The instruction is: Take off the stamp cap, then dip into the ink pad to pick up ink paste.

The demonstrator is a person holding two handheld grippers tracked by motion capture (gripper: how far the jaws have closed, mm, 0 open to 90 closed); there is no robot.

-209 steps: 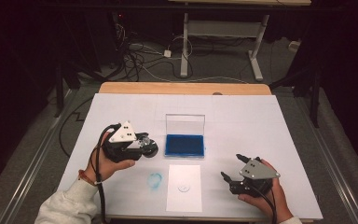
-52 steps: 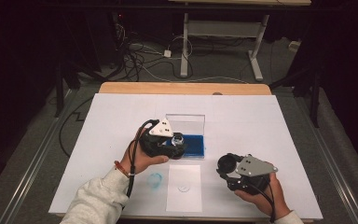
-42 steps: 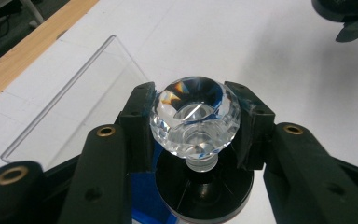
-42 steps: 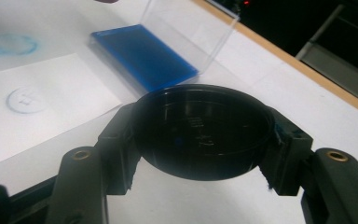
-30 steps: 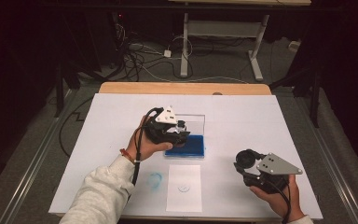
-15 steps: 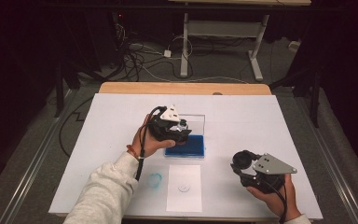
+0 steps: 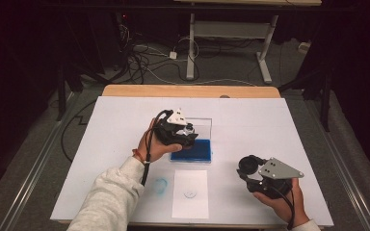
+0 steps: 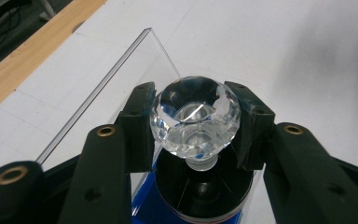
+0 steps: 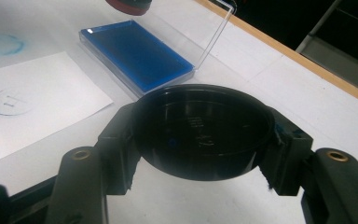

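My left gripper (image 7: 187, 136) is shut on the clear faceted knob (image 8: 194, 119) of a stamp whose round black body (image 8: 203, 196) hangs below the jaws. It hovers over the blue ink pad (image 7: 195, 151), just in front of the pad's upright clear lid (image 8: 135, 60). My right gripper (image 7: 250, 166), near the front right of the table, is shut on a round black cap (image 9: 203, 128), with a pad on either side of its rim. The stamp's underside (image 9: 128, 4) sits above the ink pad (image 9: 135, 53) in the right gripper view.
A white sheet of paper (image 7: 190, 192) with a small blue ring print lies in front of the ink pad. A blue smudge (image 7: 160, 185) marks the white table cover (image 7: 270, 125) to its left. The table's wooden far edge (image 7: 188, 90) borders dark floor with cables.
Since the oldest frame my left gripper has travelled from the table's left side to above the ink pad. Over the last second both hands have barely shifted.
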